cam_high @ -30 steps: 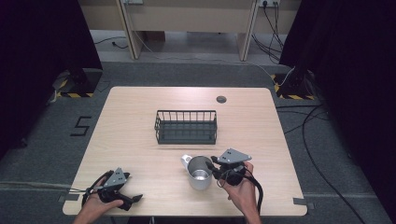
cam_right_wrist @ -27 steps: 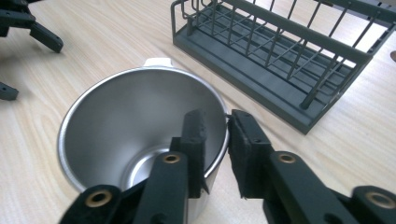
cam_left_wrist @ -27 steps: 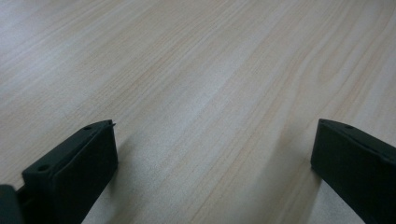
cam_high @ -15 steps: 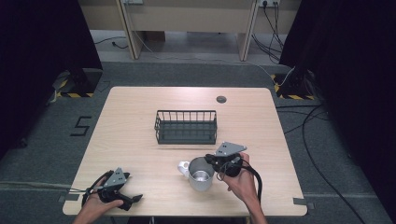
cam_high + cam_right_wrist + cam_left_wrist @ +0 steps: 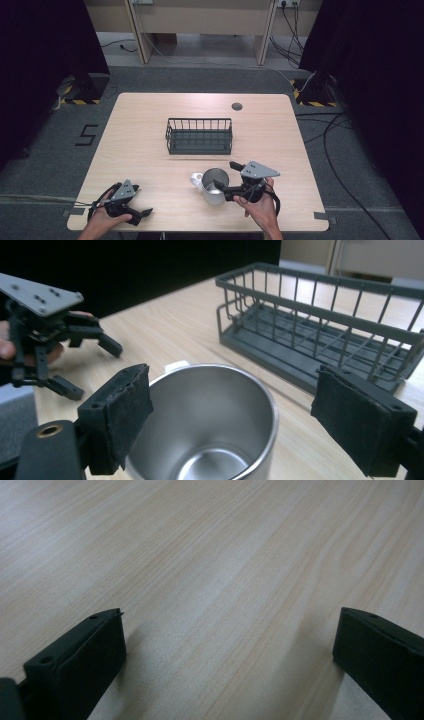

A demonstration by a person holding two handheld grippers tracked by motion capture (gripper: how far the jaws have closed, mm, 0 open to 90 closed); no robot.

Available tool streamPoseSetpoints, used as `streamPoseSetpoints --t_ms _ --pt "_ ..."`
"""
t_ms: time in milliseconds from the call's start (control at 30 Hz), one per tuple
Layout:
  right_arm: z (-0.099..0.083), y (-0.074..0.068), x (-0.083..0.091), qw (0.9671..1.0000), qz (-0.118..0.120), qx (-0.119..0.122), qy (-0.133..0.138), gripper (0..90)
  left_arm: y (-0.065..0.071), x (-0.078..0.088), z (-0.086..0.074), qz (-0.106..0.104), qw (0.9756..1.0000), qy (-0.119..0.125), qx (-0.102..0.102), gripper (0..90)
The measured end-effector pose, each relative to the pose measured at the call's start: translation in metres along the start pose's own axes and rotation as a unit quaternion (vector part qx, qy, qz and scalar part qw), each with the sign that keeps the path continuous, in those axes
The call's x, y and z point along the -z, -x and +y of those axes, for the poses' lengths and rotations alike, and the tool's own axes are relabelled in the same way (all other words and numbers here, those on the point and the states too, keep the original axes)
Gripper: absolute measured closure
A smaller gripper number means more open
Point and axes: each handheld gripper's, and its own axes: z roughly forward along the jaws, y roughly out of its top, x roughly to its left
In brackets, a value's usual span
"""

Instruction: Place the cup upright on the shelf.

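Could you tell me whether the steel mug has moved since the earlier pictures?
No: the steel mug stands at the same spot before the wire basket, handle pointing left.

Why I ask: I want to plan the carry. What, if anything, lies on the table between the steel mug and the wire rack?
Nothing visible does. The steel mug stands upright near the table's front edge, between the open jaws of the right gripper. Bare wood lies between it and the wire rack behind it.
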Motion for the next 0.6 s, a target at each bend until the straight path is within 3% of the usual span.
streamPoseSetpoints --t_ms 100,333,600 --pt "-0.007 -0.006 0.005 0.9997 0.006 -0.004 0.022 15.3 0.0 0.0 0.0 0.0 1.0 0.0 0.001 0.0" --pt "-0.016 -0.018 0.005 0.9996 0.001 0.012 0.023 15.2 0.0 0.0 0.0 0.0 1.0 0.0 0.0 0.0" --pt "-0.021 -0.02 0.004 0.9993 -0.013 0.022 0.028 15.2 0.0 0.0 0.0 0.0 1.0 0.0 0.0 0.0"
